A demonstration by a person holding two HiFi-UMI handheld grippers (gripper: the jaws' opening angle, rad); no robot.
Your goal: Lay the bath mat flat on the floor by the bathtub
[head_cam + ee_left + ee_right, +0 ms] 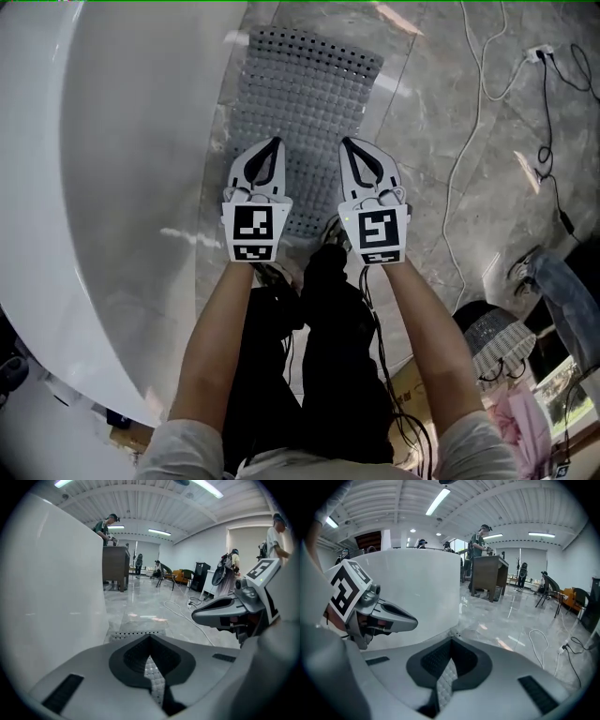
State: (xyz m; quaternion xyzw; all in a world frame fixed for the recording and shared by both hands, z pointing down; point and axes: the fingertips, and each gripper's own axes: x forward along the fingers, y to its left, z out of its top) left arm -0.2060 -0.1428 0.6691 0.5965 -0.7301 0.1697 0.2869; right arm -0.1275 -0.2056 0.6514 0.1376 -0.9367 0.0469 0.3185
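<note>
The grey bath mat (309, 94), studded and perforated, lies flat on the marble floor along the white bathtub (122, 141). Both grippers hover side by side over its near end. My left gripper (275, 141) is shut with nothing in it, and so is my right gripper (345, 141). In the left gripper view the closed tips (150, 637) point over the mat's far edge (137, 633), with the right gripper (194, 616) alongside. In the right gripper view the closed tips (451, 640) face the tub wall (426, 588), the left gripper (415, 619) beside them. Mat texture shows through the slit behind each pair of tips.
White cables (469, 141) and a power strip (539, 53) run over the floor to the right of the mat. A wire basket (492, 342) and another person's leg (562, 291) are at the lower right. A dark desk (115, 566) with people stands far off.
</note>
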